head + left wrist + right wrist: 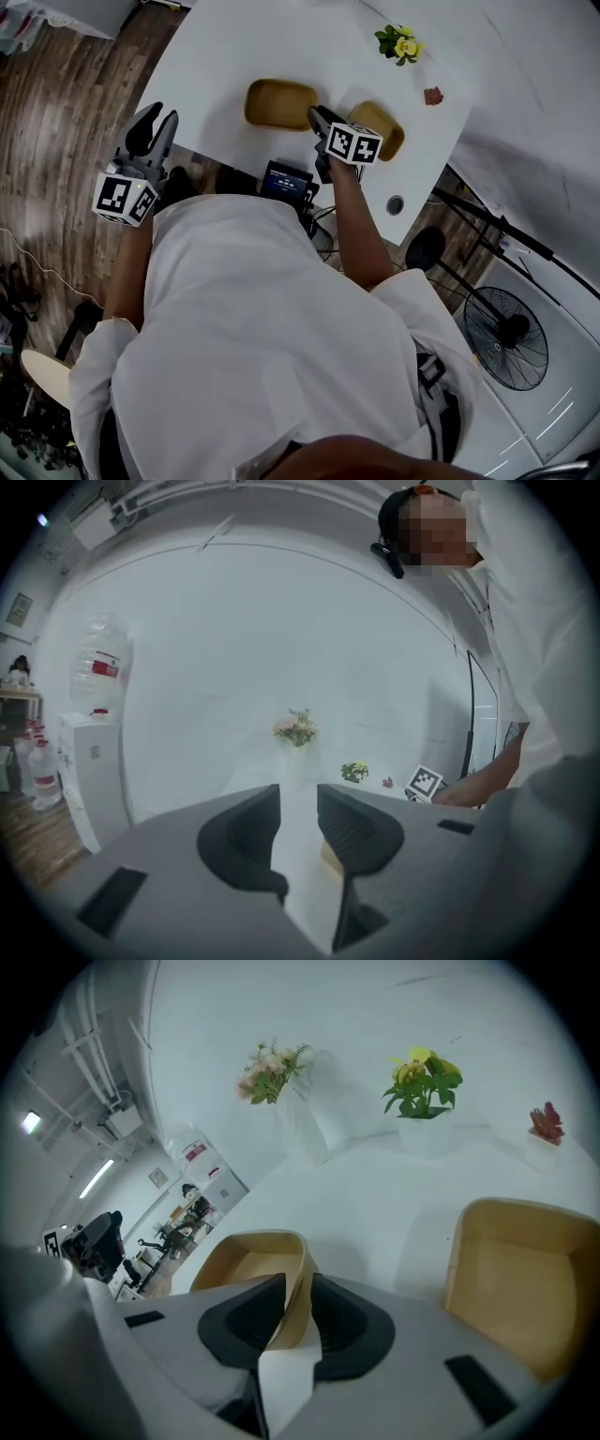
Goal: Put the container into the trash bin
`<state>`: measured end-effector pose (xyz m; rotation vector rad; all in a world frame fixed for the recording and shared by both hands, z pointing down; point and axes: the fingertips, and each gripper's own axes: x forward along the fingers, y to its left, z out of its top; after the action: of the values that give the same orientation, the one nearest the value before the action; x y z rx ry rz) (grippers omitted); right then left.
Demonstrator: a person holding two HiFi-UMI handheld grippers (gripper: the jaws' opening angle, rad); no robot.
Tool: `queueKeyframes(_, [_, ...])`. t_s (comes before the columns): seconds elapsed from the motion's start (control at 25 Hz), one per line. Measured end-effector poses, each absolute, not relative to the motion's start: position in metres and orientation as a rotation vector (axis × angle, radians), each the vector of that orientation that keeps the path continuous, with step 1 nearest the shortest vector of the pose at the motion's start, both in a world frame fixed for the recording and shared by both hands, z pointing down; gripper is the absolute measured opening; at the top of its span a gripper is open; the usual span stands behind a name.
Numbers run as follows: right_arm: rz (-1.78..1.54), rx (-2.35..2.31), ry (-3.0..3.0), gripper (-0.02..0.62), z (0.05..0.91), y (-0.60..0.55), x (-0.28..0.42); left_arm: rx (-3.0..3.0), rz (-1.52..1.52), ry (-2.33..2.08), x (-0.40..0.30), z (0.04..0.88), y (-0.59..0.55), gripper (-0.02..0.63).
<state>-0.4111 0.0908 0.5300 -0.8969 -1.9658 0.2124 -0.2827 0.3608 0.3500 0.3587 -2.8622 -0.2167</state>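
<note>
The right gripper point(317, 114) pinches the rim wall of the tan container point(277, 101) on the white table point(216, 56), apparently to lift it. The left gripper point(155, 122) waits beside the table, jaws slightly apart and empty.

Mostly matt finishes on my screen.
I see a smooth white table point(216, 56), a tan container point(278, 102) like matt pressed paper, a wood-grain floor point(66, 122) at left, and a white cloth shirt point(253, 309).

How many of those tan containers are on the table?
2. The left container has its wall in the right claw; the right container lies beside it on the table, partly behind that claw. The person's body could hide others.
</note>
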Motion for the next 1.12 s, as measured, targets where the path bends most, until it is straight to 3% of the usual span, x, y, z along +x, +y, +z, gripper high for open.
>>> queueKeyframes(0.28, [0.240, -0.867, -2.020, 0.043, 0.522, 0.093, -0.414, 0.394, -0.232, -2.860, -0.281, 0.351, 0.362, 0.127])
queueKeyframes(0.72, [0.339, -0.740, -2.330, 0.043, 0.437, 0.053, -0.405, 0.702, -0.246, -2.865, -0.310, 0.338, 0.338, 0.127])
queueKeyframes(1.12, [0.413, -0.370, -2.746, 0.043, 0.346, -0.010, -0.325, 1.146, -0.217, -2.788, -0.328, 0.311, 0.303, 0.120])
